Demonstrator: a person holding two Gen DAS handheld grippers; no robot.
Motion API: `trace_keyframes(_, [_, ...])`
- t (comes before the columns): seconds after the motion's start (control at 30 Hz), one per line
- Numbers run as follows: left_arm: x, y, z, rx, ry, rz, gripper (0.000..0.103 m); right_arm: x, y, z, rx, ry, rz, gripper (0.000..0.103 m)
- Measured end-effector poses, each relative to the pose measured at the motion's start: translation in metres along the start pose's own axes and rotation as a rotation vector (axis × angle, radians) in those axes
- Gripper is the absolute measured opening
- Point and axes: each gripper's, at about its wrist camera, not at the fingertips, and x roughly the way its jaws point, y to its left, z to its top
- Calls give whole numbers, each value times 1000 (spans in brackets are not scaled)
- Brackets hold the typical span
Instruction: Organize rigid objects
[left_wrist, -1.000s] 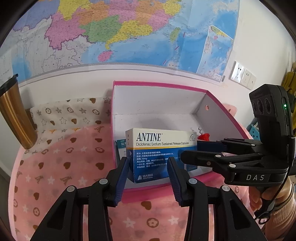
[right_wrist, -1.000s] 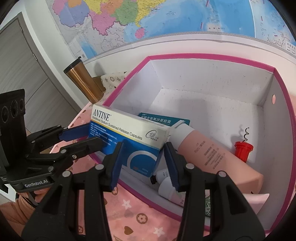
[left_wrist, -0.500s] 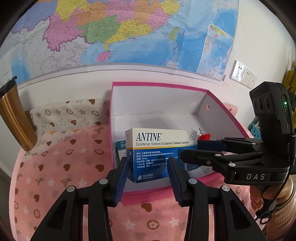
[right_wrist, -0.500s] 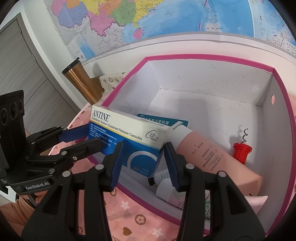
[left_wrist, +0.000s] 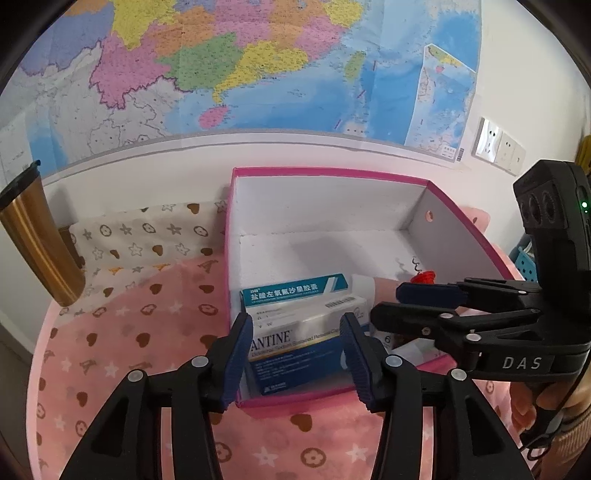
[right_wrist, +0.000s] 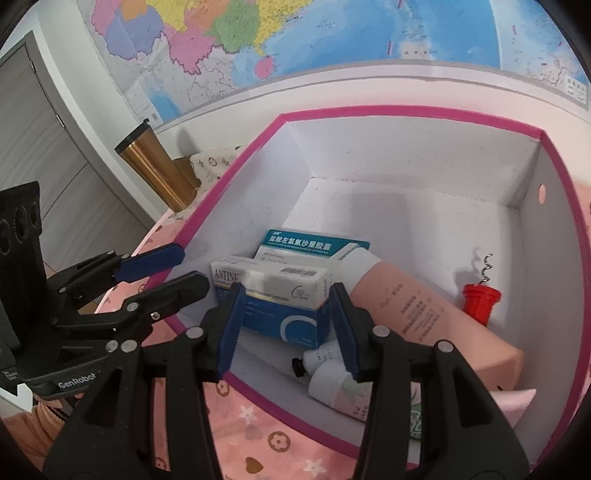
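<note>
While the ANTINE box (right_wrist: 273, 306) is settling against the near-left wall of the pink-rimmed storage box (right_wrist: 406, 114), beside the teal medicine box (right_wrist: 314, 245), we are keeping both the right gripper (right_wrist: 286, 328) and left gripper (left_wrist: 297, 360) spread and empty, backing straight out; the white tube (right_wrist: 332, 380) is lying half hidden.

Left claw (left_wrist: 297, 356) level, pointing forward, blue pads (left_wrist: 239, 356) spread wide apart, nothing between them gripped. Right claw (right_wrist: 286, 328) angled downward, blue pads (right_wrist: 341, 328) parted, gap open, no contact either side. Claws close together, converging; each shows in other's view, fingers apart. Hand (left_wrist: 532, 406) on right claw handle, partly visible at lower edge.
</note>
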Motion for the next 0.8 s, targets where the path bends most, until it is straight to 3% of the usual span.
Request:
trace_keyframes(0.07, [-3, -1, -2, 4, -11, 0, 54, -6, -1, -3, 0, -12, 3, 51])
trace_keyframes(0.17, [-14, -6, -7, 12, -46, -5, 67, -20, 2, -11, -19, -51, -1, 54])
trace_keyframes(0.23, [-25, -10, -11, 18, -85, -10, 85, -31, 4, -18, -37, -83, -19, 62])
trace_keyframes(0.33, [-42, -19, -21, 42, -142, -12, 89, -52, 10, -34, -81, -153, -65, 66])
trace_keyframes(0.43, [-57, -28, -34, 52, -179, -1, 103, -73, 15, -53, -113, -222, -128, 84])
trace_keyframes(0.5, [-64, -34, -45, 59, -202, 23, 103, -85, 18, -69, -131, -260, -177, 97])
trace_keyframes(0.6, [-69, -38, -58, 48, -197, 45, 103, -95, 19, -90, -139, -287, -241, 103])
trace_keyframes(0.8, [-69, -46, -77, 28, -167, 88, 103, -100, 17, -119, -102, -277, -268, 103])
